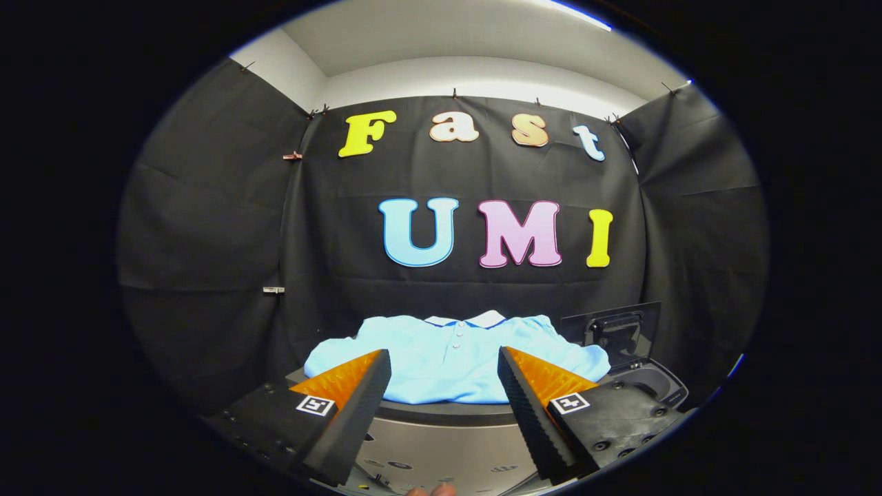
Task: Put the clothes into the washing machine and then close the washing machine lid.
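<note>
Item: fingertip (431, 490). A person's, at the very near edge below the tongs, just above a pale grey panel (448, 448) that I take for the washing machine's front.

Item: tongs (444, 368). Two ridged fingers, spread wide apart, nothing between them, touching nothing. Each finger base carries a small square black-and-white marker tag; a pattern only, no readable words.

Item: shirt (448, 358). Light blue polo with white collar, dark trim and a short buttoned placket. It lies spread flat, collar away from the tongs, on the dark top surface (441, 411) above the grey panel, just ahead of the fingers and showing in the gap between them. No logo or label can be made out.
Handling, as judged: light, soft, limp; it will sag and trail when lifted, and sleeves may catch on the machine's rim. Not fragile and not slippery against ridged pads. Best hold is a pinched-up fold of cloth near the middle of the body, or the thicker collar, so most of it gathers.

Item: lid (613, 331). Dark, with a handle, standing raised to the right of the shirt.

Item: opening (654, 386). Dark rounded rim beneath the lid, beyond the right finger; inside not visible.
</note>
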`<action>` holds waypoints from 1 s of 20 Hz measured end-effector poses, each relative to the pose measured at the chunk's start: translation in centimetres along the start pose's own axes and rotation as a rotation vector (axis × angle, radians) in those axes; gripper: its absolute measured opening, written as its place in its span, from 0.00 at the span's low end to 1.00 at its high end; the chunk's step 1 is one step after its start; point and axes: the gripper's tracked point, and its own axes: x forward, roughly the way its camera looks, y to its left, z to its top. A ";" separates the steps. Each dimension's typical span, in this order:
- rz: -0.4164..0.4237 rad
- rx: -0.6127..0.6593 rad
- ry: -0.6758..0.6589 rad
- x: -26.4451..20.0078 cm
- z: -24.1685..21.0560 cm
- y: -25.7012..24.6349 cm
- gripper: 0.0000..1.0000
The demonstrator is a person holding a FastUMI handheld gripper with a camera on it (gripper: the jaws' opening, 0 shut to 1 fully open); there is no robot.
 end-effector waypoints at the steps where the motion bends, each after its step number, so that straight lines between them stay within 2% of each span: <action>1: 0.000 -0.002 0.002 0.1 -0.1 -0.1 0.97; 17: -0.024 0.004 0.031 0.6 -0.6 0.1 0.97; 20: -0.042 0.025 0.043 3.6 0.1 -0.4 0.98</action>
